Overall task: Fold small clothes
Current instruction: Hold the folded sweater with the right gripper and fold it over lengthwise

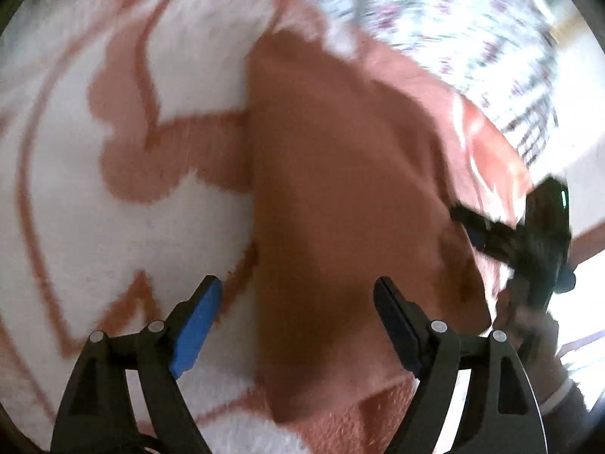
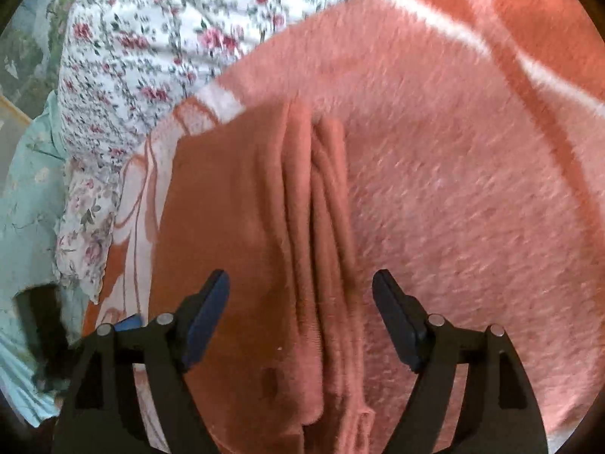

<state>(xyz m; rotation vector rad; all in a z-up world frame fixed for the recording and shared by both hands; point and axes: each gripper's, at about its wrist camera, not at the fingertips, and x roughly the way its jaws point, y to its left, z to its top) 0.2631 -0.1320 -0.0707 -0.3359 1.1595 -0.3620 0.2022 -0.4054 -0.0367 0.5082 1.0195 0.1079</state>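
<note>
**Both grippers off the folded cloth, fold left to hold by itself**

In the left wrist view, the left gripper (image 1: pixel 298 325) stands with its fingers spread wide and nothing between them. The terracotta garment (image 1: pixel 340 196) fills the centre of that frame, lying on a white and rust patterned blanket (image 1: pixel 75 208). At right of frame the right gripper (image 1: pixel 529 242) shows blurred.

In the right wrist view, the right gripper (image 2: pixel 300 319) is likewise wide open and empty above the garment's stacked edges (image 2: pixel 321 196), which run up the middle of the frame. A floral sheet (image 2: pixel 143 38) lies upper left.

Risk, as I judge it: the plush layers could spring apart or slide unpressed, and a low finger could snag an edge.
</note>
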